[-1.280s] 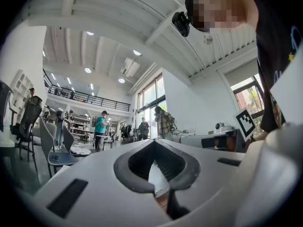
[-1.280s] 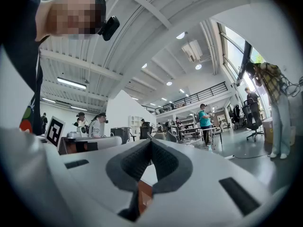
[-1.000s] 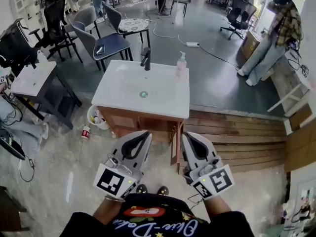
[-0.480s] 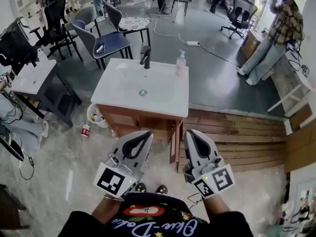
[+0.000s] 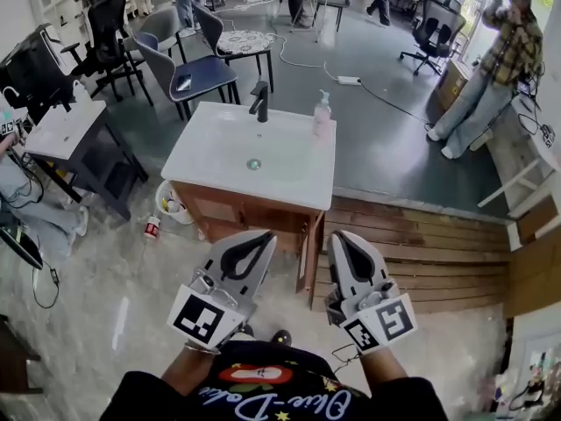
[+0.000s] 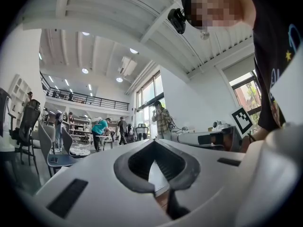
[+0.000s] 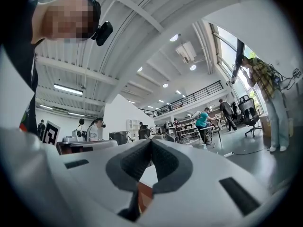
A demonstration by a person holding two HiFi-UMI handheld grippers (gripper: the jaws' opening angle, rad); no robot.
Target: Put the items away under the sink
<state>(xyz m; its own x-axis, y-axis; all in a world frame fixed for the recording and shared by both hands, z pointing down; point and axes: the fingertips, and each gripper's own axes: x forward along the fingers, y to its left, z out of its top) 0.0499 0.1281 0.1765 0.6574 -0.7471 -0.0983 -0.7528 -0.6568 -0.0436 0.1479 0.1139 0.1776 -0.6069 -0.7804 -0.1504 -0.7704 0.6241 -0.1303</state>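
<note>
Head view: the sink (image 5: 289,187) sat dead ahead at 12 o'clock, and the soap bottle (image 5: 323,115) stood on its back edge, at 3 o'clock of the faucet (image 5: 259,102). A small can (image 5: 152,230) lay on the floor at 9 o'clock of the cabinet (image 5: 250,217). The left gripper (image 5: 266,237) and right gripper (image 5: 338,236) were held low at 6 o'clock, noses aimed at the cabinet. That looked like a walk-up carry, with nothing reached for yet.

Left gripper view: the left gripper (image 6: 154,142) was clenched tip to tip, with nothing in it.

Right gripper view: the right gripper (image 7: 150,141) was the same, pinched closed and empty.

Against half a second back, both claws had barely stirred. The scene had slid slightly, and the person in plaid (image 5: 491,68) had drifted toward 3 o'clock.
</note>
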